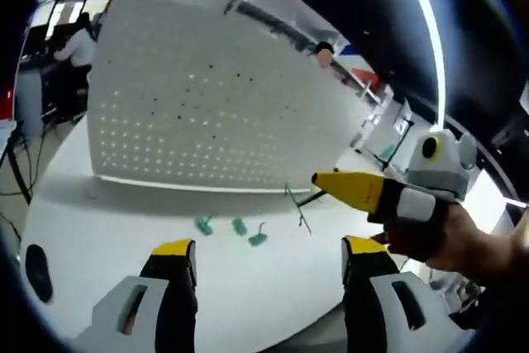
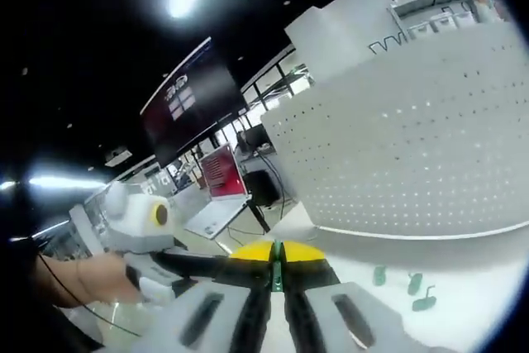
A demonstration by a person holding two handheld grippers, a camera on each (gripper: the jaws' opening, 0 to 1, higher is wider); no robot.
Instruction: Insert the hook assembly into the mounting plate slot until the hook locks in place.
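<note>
Your left gripper (image 1: 269, 260): yellow-tipped jaws spread wide apart, nothing between them, hovering above the white worktop (image 1: 107, 229).

Your right gripper (image 2: 278, 260): jaws pressed together, with a thin green piece (image 2: 277, 274) pinched in the seam between the yellow tips; what that piece is, you cannot tell from this close. In the left gripper view the same gripper (image 1: 351, 188) comes in from the right, carried by your hand (image 1: 450, 237), its yellow tip pointing toward the panel, and a thin dark wire hook (image 1: 297, 208) hangs below and in front of that tip.

Mounting plate (image 1: 215, 97): a white perforated panel standing upright on the worktop, rows of small holes across its face, a few of them dark. In the right gripper view the mounting plate (image 2: 413, 138) sits to the right of the jaws, its lower edge meeting the worktop (image 2: 488, 287).

Loose green hooks (image 1: 238, 227): three small pieces lying on the worktop just in front of the plate's lower edge, near each other but apart. In the right gripper view the same green hooks (image 2: 413, 287) lie to the right of the jaws.

Other items: a dark round object (image 1: 37, 270) at the worktop's left edge; a laptop (image 2: 216, 204) on a stand behind the plate.
</note>
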